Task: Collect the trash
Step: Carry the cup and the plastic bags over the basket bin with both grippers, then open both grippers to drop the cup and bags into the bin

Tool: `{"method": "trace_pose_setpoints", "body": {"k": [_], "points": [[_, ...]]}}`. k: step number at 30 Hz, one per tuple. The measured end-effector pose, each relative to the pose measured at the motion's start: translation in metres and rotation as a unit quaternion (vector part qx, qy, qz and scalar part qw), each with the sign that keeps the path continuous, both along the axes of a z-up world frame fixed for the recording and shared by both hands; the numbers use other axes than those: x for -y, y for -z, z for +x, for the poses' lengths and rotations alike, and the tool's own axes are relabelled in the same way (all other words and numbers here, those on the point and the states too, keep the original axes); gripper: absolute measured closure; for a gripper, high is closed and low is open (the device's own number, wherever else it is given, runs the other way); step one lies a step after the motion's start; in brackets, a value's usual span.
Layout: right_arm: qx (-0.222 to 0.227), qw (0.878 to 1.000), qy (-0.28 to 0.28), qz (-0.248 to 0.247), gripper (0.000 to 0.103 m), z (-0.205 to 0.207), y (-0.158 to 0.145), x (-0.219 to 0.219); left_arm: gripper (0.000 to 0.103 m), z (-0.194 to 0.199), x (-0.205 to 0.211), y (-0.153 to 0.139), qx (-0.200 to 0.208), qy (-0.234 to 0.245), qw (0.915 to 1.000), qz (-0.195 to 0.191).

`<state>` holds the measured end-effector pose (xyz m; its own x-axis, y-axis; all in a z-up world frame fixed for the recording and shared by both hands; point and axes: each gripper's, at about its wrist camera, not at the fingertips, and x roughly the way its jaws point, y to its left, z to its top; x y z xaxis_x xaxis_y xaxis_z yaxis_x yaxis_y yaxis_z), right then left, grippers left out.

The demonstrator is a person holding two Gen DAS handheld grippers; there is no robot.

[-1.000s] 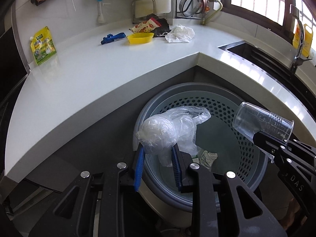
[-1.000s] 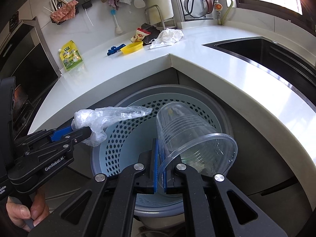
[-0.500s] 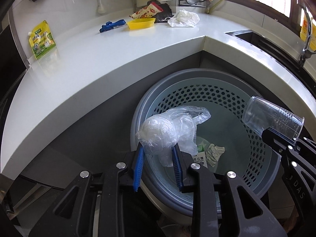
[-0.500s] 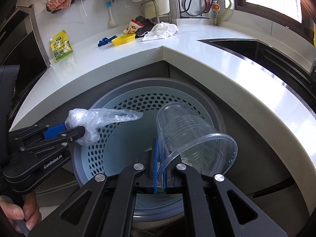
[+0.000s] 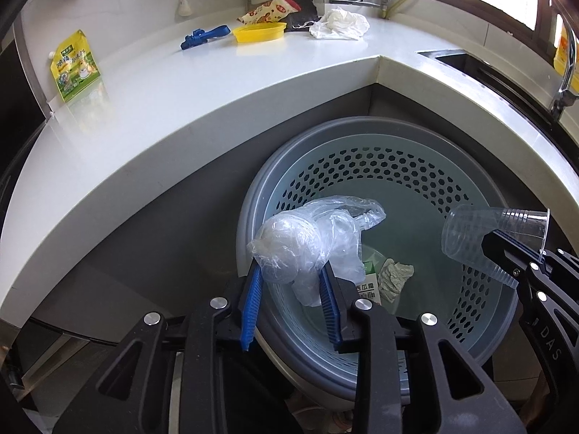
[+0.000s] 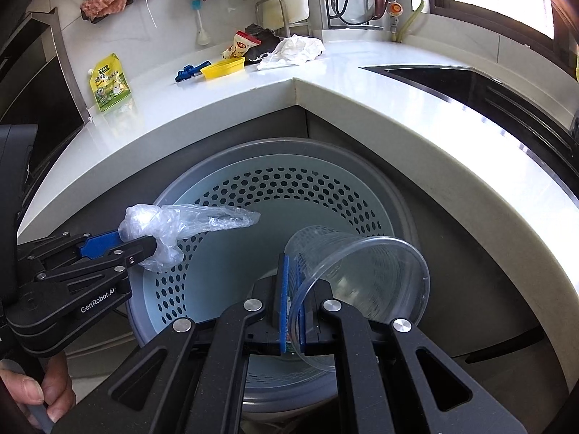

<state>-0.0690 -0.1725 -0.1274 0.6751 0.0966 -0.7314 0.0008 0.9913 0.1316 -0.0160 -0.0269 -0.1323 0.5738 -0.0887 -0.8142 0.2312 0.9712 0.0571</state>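
Observation:
My left gripper (image 5: 291, 275) is shut on a crumpled clear plastic bag (image 5: 307, 242) and holds it over the near rim of the perforated grey trash basket (image 5: 380, 133). The bag also shows in the right wrist view (image 6: 173, 222), at the basket's left side. My right gripper (image 6: 293, 271) is shut on the rim of a clear plastic cup (image 6: 362, 271), tilted on its side above the basket (image 6: 289, 148). The cup also shows in the left wrist view (image 5: 481, 231), over the basket's right side. A crumpled paper wad (image 5: 394, 278) and a carton lie on the basket floor.
The white corner countertop (image 5: 181, 101) wraps behind the basket. On it lie a yellow-green pouch (image 5: 74, 67), a blue clip (image 5: 204, 36), a yellow dish (image 5: 258, 32), a snack wrapper (image 5: 269, 9) and a white crumpled bag (image 5: 340, 23). A sink (image 6: 470, 83) is at right.
Both grippers have drawn nearer and lower over the basket, still holding the bag and the cup. The basket now looks larger in both views.

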Motion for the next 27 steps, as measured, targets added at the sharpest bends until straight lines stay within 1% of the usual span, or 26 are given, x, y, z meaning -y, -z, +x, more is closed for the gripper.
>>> {"method": "trace_pose_setpoints", "body": {"k": [2, 3, 4, 5, 6, 7, 9, 11, 16, 18, 21, 23, 24, 27], "points": [[-0.002, 1.000, 0.000, -0.001, 0.095, 0.000, 0.001, 0.000, 0.069, 0.000, -0.001, 0.000, -0.001, 0.000, 1.0000, 0.000], [-0.003, 1.000, 0.001, -0.001, 0.089, 0.000, 0.001, 0.000, 0.063, 0.000, -0.001, 0.000, -0.001, -0.001, 1.0000, -0.001], [-0.001, 1.000, 0.001, -0.001, 0.079, 0.000, 0.001, 0.000, 0.053, 0.000, -0.002, 0.000, -0.001, -0.002, 1.0000, -0.002], [0.001, 1.000, 0.003, -0.001, 0.073, -0.001, 0.000, 0.000, 0.048, 0.000, -0.003, 0.000, 0.001, -0.005, 1.0000, -0.003], [0.005, 1.000, 0.004, -0.002, 0.063, -0.001, -0.001, 0.001, 0.042, -0.001, -0.004, -0.001, 0.004, -0.009, 0.9999, -0.004], [0.009, 1.000, 0.005, -0.002, 0.060, -0.002, -0.002, 0.001, 0.041, -0.001, -0.005, -0.002, 0.006, -0.010, 0.9999, -0.005], [0.010, 1.000, 0.006, -0.004, 0.059, -0.002, -0.003, 0.001, 0.041, 0.000, -0.007, -0.003, 0.006, -0.012, 0.9999, -0.004], [0.011, 1.000, 0.008, -0.004, 0.056, -0.003, -0.003, 0.001, 0.039, 0.000, -0.008, -0.002, 0.004, -0.015, 0.9999, -0.005], [0.016, 1.000, 0.015, -0.002, 0.049, -0.006, -0.004, 0.004, 0.032, -0.001, -0.010, -0.001, 0.006, -0.020, 0.9998, -0.001], [0.015, 1.000, 0.018, 0.004, 0.049, -0.006, -0.003, 0.006, 0.030, -0.001, -0.011, -0.002, 0.010, -0.023, 0.9997, 0.001], [0.014, 1.000, 0.019, 0.011, 0.048, -0.005, -0.004, 0.007, 0.024, -0.002, -0.015, -0.007, 0.019, -0.029, 0.9994, -0.002], [0.020, 0.999, 0.020, 0.015, 0.045, -0.007, -0.007, 0.007, 0.020, -0.004, -0.018, -0.010, 0.028, -0.033, 0.9991, -0.005], [0.023, 0.999, 0.021, 0.017, 0.041, -0.008, -0.008, 0.007, 0.018, -0.004, -0.019, -0.012, 0.031, -0.034, 0.9989, -0.005], [0.023, 0.999, 0.017, 0.022, 0.038, -0.009, -0.010, 0.007, 0.016, -0.005, -0.021, -0.016, 0.037, -0.035, 0.9986, -0.012]]}}
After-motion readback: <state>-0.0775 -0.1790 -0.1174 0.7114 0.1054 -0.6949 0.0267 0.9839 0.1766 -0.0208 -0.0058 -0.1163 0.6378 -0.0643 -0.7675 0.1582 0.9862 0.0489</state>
